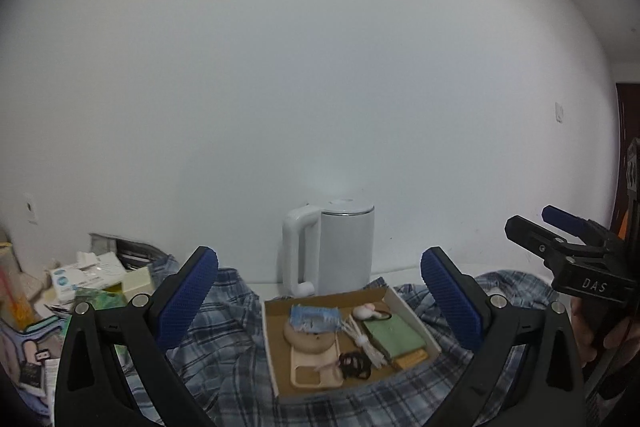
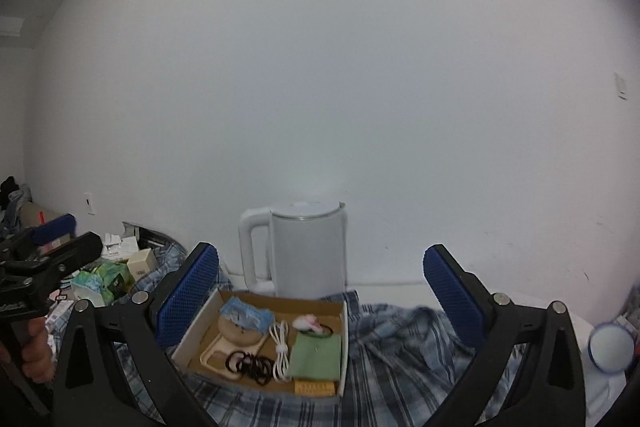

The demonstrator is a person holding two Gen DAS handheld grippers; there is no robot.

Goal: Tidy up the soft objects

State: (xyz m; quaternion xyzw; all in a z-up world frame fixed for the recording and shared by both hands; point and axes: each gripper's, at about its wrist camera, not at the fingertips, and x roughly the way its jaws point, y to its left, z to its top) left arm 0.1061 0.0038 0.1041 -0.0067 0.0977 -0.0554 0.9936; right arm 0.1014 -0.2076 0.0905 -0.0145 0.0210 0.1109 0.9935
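Both hand-held grippers raised and roughly level, aimed at the far white wall. Left hand-held gripper [image 1: 320,291] jaws spread wide, nothing between them; right hand-held gripper [image 2: 322,293] same, empty. Pads are blue with a knurled grid texture on black arms.

Shallow cardboard tray [image 2: 198,323] sits on rumpled blue plaid cloth [image 2: 400,343], just in front of a smooth white kettle [image 2: 304,251]. In the tray: crinkled blue packet [image 2: 246,313], round tan plush [image 2: 236,333], coiled white cable [image 2: 280,347], black hair ties [image 2: 250,365], flat green fabric pouch [image 2: 316,355]. Paper clutter [image 1: 86,275] far left.
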